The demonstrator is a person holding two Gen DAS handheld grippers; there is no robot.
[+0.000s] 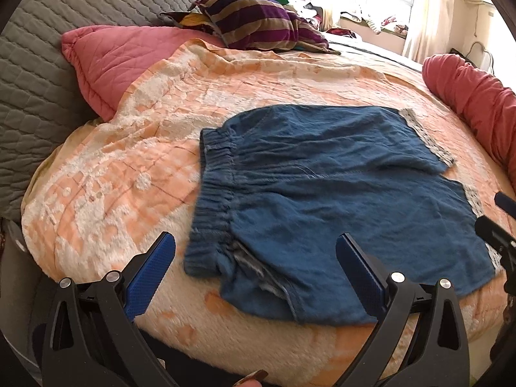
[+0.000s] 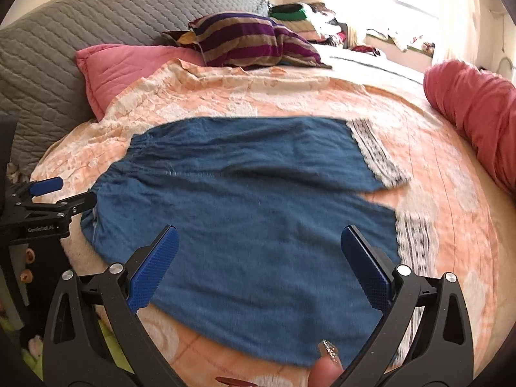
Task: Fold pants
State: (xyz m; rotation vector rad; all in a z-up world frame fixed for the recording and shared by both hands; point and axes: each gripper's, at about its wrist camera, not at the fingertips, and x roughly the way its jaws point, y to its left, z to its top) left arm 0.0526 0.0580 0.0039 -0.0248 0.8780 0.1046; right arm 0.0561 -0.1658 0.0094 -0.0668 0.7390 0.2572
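- So we've got a pair of short blue denim-look pants with an elastic waistband and patterned lace-style hems lying flat on the fuzzy peach-and-white blanket that covers the bed.
- The waistband points to the left in both views and the two short legs run off to the right; the far leg's trimmed hem sits a bit apart from the near leg's hem.
- Our left tongs are wide open and holding nothing, hovering over the near waistband corner of the pants.
- Our right tongs are spread wide too, empty, hanging above the near leg. The right view is a bit blurry.
- In the right wrist view we can spot the left tongs off at the left edge, just beside the waistband end.
- Further back there's a pink quilted pillow, a purple-and-tan striped cushion, a grey quilted headboard cover and a red rolled bolster along the right edge of the bed.
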